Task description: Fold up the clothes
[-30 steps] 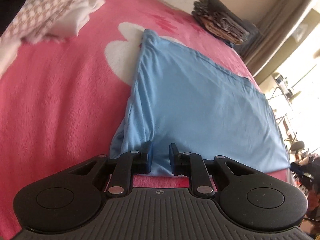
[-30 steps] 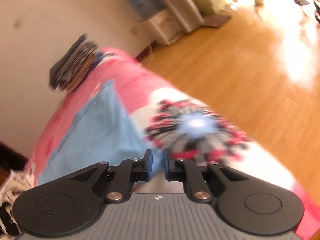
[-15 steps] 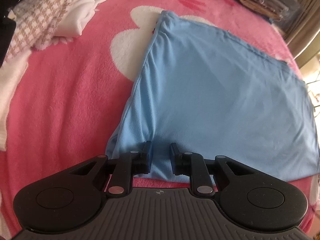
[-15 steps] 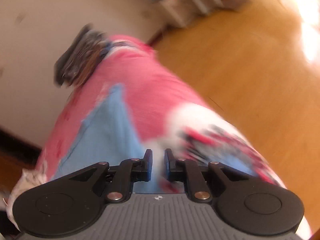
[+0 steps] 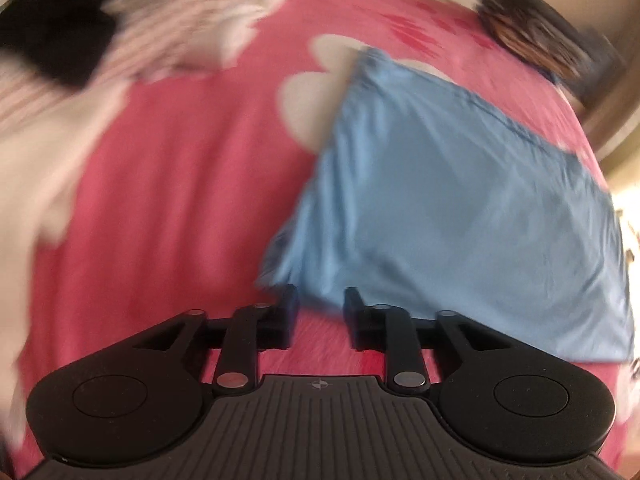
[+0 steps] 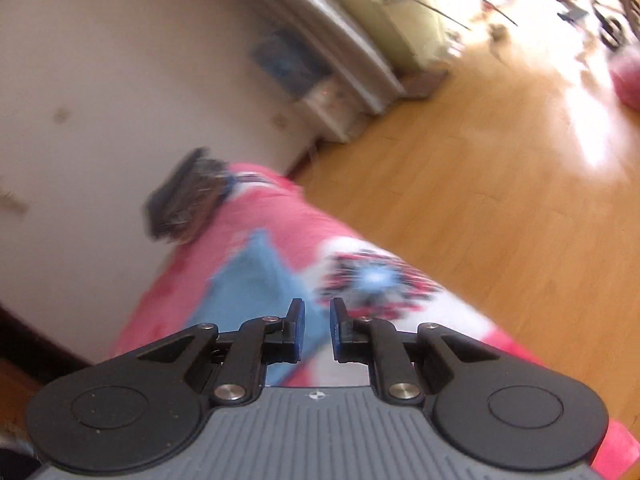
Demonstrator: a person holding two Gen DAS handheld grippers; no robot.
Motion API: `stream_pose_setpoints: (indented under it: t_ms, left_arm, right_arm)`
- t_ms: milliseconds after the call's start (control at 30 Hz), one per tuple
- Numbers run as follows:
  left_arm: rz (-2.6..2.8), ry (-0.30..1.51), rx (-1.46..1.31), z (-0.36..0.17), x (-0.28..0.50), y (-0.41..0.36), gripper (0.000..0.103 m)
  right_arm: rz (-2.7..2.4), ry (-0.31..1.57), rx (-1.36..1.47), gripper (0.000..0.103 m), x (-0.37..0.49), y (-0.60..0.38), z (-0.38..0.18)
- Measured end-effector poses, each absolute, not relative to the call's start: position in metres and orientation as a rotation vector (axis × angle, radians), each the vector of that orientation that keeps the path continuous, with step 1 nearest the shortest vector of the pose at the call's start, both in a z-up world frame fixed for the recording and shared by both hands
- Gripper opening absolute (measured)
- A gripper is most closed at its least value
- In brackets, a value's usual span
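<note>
A light blue garment (image 5: 460,200) lies folded flat on the pink blanket (image 5: 180,200). My left gripper (image 5: 318,308) hovers at its near left corner with its jaws opening. The corner lies just past the fingertips (image 5: 289,300), and only pink blanket shows between the pads. In the right wrist view, my right gripper (image 6: 317,320) is raised above the bed's edge, its jaws a narrow gap apart with nothing between them. Below it lies the blue garment (image 6: 248,292). The picture is blurred by motion.
A heap of unfolded clothes (image 5: 140,40), checked, white and black, lies at the far left of the bed. A stack of dark folded clothes (image 5: 540,40) sits at the far end, seen too as the dark stack (image 6: 188,200). Wooden floor (image 6: 480,220) drops off right of the bed.
The left gripper has let go of the blue garment's corner, spread its jaws and drawn back from it. The right gripper has risen away from the bed, its gap unchanged.
</note>
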State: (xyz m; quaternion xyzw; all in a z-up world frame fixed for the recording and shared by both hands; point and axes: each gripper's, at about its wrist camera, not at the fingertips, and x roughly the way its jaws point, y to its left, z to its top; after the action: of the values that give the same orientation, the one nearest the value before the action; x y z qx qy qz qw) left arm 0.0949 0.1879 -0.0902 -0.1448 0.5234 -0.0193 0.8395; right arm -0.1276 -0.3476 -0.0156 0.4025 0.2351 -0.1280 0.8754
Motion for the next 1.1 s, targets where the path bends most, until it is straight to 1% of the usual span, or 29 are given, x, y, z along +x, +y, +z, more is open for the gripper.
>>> stream_pose_setpoints:
  t_ms: [67, 100, 133, 233, 333, 433, 567, 733, 833, 933, 1100]
  left_arm:
    - [-0.055, 1.086, -0.358, -0.086, 0.081, 0.197, 0.031]
    - [-0.059, 1.076, -0.369, -0.085, 0.074, 0.200, 0.031]
    - [-0.061, 1.072, -0.382, -0.084, 0.066, 0.203, 0.032]
    - [-0.062, 1.074, -0.422, -0.086, 0.043, 0.210, 0.032]
    - [-0.068, 1.082, -0.428, -0.087, 0.033, 0.209, 0.032]
    - [-0.085, 1.046, -0.379, -0.083, 0.037, 0.200, 0.032]
    - [-0.116, 0.998, -0.263, -0.079, 0.056, 0.178, 0.032]
    - [-0.142, 0.995, -0.069, -0.089, 0.082, 0.151, 0.033]
    - [-0.153, 1.023, -0.012, -0.100, 0.092, 0.141, 0.034]
    - [-0.164, 1.031, 0.039, -0.113, 0.094, 0.132, 0.039]
    - [-0.174, 1.005, 0.084, -0.117, 0.089, 0.129, 0.042]
  right_arm:
    - [-0.222, 0.460, 0.800, 0.023, -0.123, -0.334, 0.017]
    - [-0.202, 0.439, 0.791, 0.035, -0.120, -0.329, 0.031]
    - [-0.186, 0.424, 0.797, 0.040, -0.119, -0.326, 0.040]
    - [-0.140, 0.417, 0.869, 0.040, -0.119, -0.321, 0.046]
    - [-0.082, 0.486, 0.941, 0.040, -0.108, -0.306, 0.030]
    - [-0.017, 0.570, 0.926, 0.040, -0.093, -0.287, 0.013]
    - [0.034, 0.688, 0.865, 0.040, -0.065, -0.250, -0.009]
    - [0.016, 0.807, 0.692, 0.042, -0.025, -0.213, -0.041]
    - [0.001, 0.823, 0.560, 0.042, -0.005, -0.199, -0.054]
    - [-0.013, 0.823, 0.463, 0.042, 0.010, -0.195, -0.065]
    - [-0.048, 0.851, 0.389, 0.042, 0.031, -0.204, -0.089]
